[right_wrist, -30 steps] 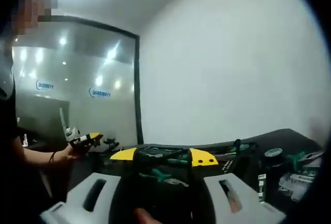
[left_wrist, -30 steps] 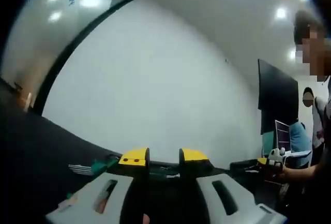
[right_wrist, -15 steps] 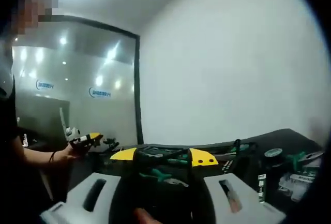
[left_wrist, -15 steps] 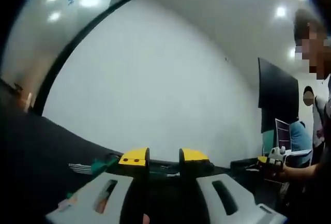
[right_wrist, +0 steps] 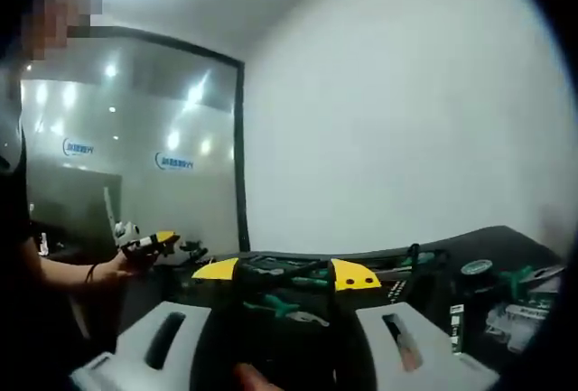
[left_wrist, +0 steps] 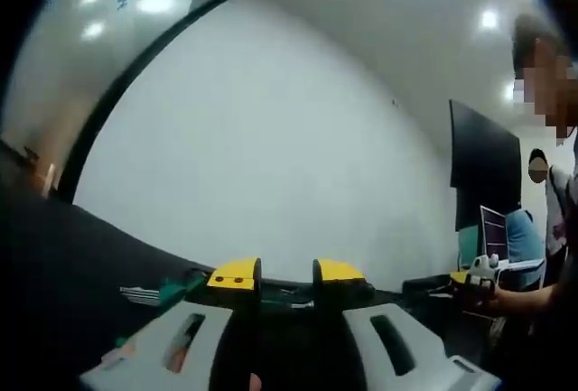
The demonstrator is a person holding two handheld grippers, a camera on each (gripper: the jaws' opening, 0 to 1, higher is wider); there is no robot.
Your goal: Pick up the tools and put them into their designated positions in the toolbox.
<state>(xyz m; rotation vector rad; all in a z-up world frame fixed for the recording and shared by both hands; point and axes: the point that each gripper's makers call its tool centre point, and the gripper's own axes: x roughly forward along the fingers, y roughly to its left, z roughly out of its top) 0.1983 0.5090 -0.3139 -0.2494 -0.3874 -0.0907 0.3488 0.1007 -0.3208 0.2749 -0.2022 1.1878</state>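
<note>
While the left gripper view looks low across the black table (left_wrist: 81,246) toward a white wall, the left gripper (left_wrist: 287,275) stands with its yellow-tipped jaws parted by a narrow gap and nothing between them. Just beyond the tips lie green-handled tools (left_wrist: 172,292), one a silvery set of metal prongs, too small to name surely. At the right edge a person's hand (left_wrist: 515,299) holds the other yellow-tipped gripper above the table.

In the right gripper view, the right gripper (right_wrist: 285,275) has its yellow-tipped jaws spread wide and empty. Between and beyond them sits the open black toolbox (right_wrist: 271,269) with green-handled tools (right_wrist: 280,305) lying in or on it; which slots are filled cannot be made out. More green-and-black tools (right_wrist: 506,305) lie on the table to the right, near a round black-and-green roll (right_wrist: 476,267). The left gripper shows at the left, held in a hand (right_wrist: 122,265).

Judging from this, no tool is gripped yet. The cameras point nearly level, so the tools sit low and cramped in view; a grab from here could close on the wrong handle or nudge neighbours. The narrow left gap may also miss a thick handle.
</note>
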